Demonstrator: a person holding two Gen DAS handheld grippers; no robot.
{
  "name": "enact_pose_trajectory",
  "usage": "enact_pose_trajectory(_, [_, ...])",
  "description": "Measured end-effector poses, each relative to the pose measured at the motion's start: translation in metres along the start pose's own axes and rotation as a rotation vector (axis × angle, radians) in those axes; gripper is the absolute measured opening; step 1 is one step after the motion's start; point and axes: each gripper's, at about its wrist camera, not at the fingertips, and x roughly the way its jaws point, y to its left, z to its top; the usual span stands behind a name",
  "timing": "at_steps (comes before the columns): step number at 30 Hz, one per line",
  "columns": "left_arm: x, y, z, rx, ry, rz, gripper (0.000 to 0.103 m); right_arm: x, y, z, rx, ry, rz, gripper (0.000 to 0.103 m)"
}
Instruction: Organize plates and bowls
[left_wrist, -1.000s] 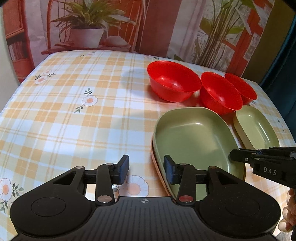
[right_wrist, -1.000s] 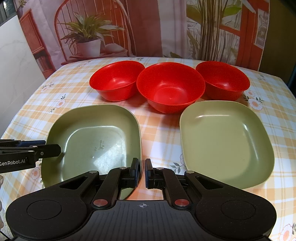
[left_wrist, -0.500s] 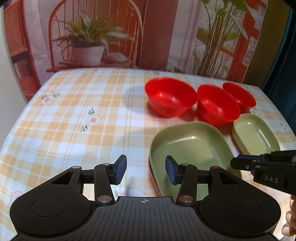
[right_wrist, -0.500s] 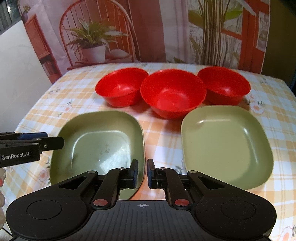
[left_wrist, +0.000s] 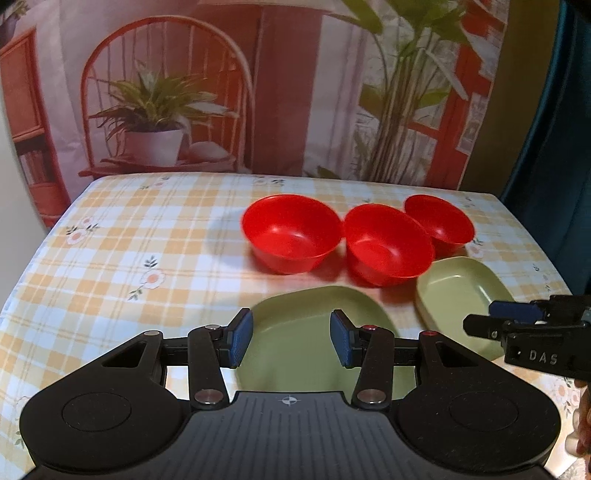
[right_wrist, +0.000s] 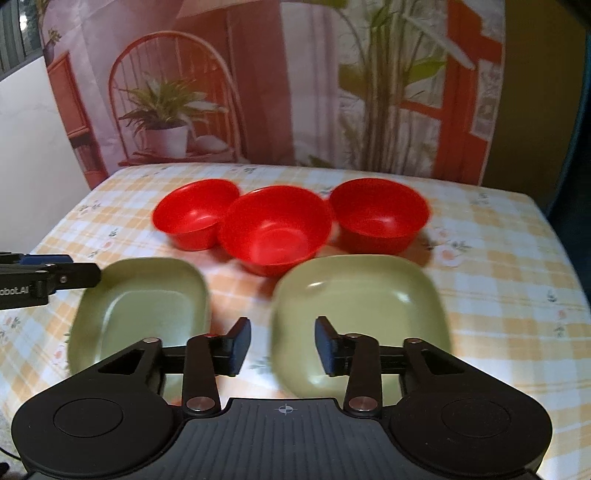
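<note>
Hovering above the near edge of the checked surface, the left claw stands parted and empty over one green plate. The right claw, empty, is opening beside the other green plate. Three red bowls line up beyond, toward the far edge.

Landmark: middle glossy red plastic bowl
Left of it: bare checked tablecloth on the table, open passage
Beside it: two matching red bowls, close-packed
Nearer than it: two square olive-green plates, narrow cloth strip between
</note>
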Motion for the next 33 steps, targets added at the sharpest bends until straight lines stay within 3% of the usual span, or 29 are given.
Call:
enact_pose_trajectory(15, [0.01, -0.057, 0.003, 0.067, -0.003, -0.05, 0.048, -0.019, -0.077, -0.008, 0.051, -0.027, -0.071, 0.049])
enact_pose_trajectory(33, [0.033, -0.093, -0.001, 0.109, 0.056, -0.132, 0.048, -0.009, -0.113, -0.022, 0.092, 0.0, -0.093, 0.054])
